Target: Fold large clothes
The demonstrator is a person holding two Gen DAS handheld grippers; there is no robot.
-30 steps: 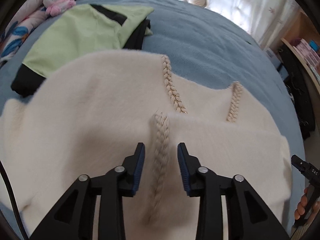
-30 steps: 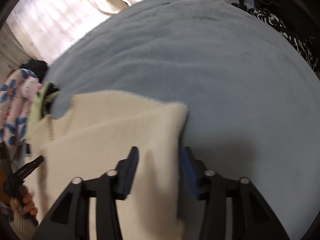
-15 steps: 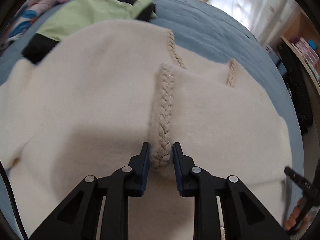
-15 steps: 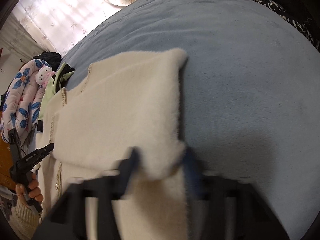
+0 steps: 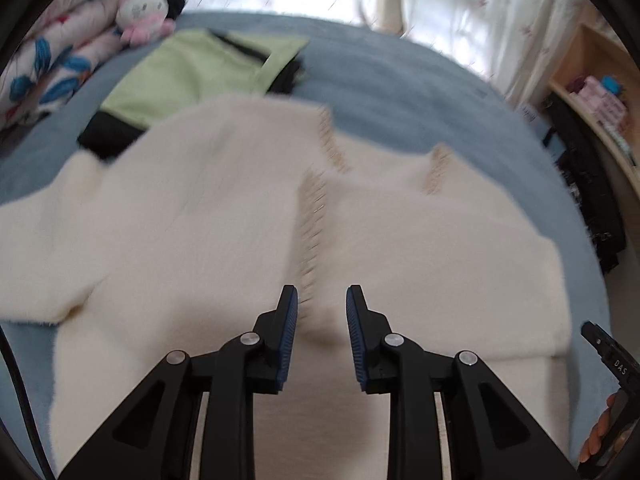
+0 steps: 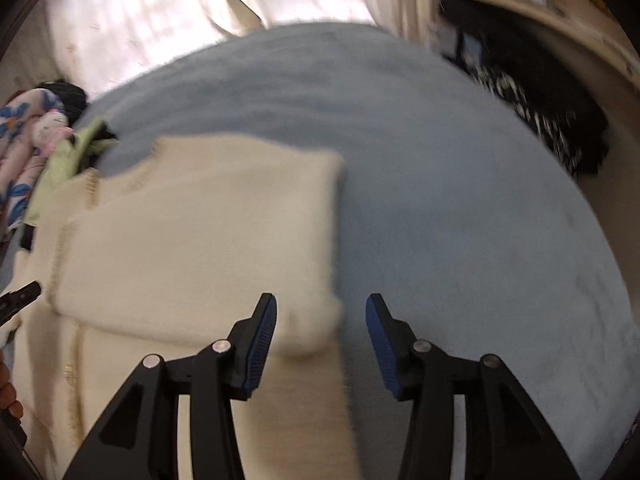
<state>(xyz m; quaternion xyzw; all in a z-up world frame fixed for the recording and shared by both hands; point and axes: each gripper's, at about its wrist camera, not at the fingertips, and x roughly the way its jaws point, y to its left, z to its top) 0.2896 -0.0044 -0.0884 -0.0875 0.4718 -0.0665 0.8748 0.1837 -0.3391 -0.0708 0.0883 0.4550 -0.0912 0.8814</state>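
A: Where do we stand? Start with the biggest thing.

B: The bed (image 6: 460, 184), under its blue fleece cover, carries everything. The cream cardigan (image 5: 200, 248) lies flat across the near part of it, front side up, so we have a wide soft surface to fold on.

A: And the fold itself?

B: One side panel (image 6: 200, 240) already lies turned in over the cardigan's body, its outer edge running straight along the bare fleece. We judge that is the first lengthwise fold, laid down so the piece narrows before it is doubled.

A: What else lies around the cardigan?

B: Beyond its far edge sits a green and black garment (image 5: 192, 76), folded. Past that, against a flowered quilt (image 5: 52, 64), is a small plush toy (image 5: 142, 14). All are well apart from where we work.

A: The braided trim?

B: The trim (image 5: 310, 220) runs down the cardigan's middle, straight toward our left gripper (image 5: 320, 316).

A: Are we holding anything?

B: No. The left jaws are spreading, one on each side of the trim line, pads clear of the fabric. The right gripper (image 6: 320, 328) hangs at the near corner of the folded panel, jaws also opening, with the corner between them but not pinched. We take it both are letting go so the fold rests in place.
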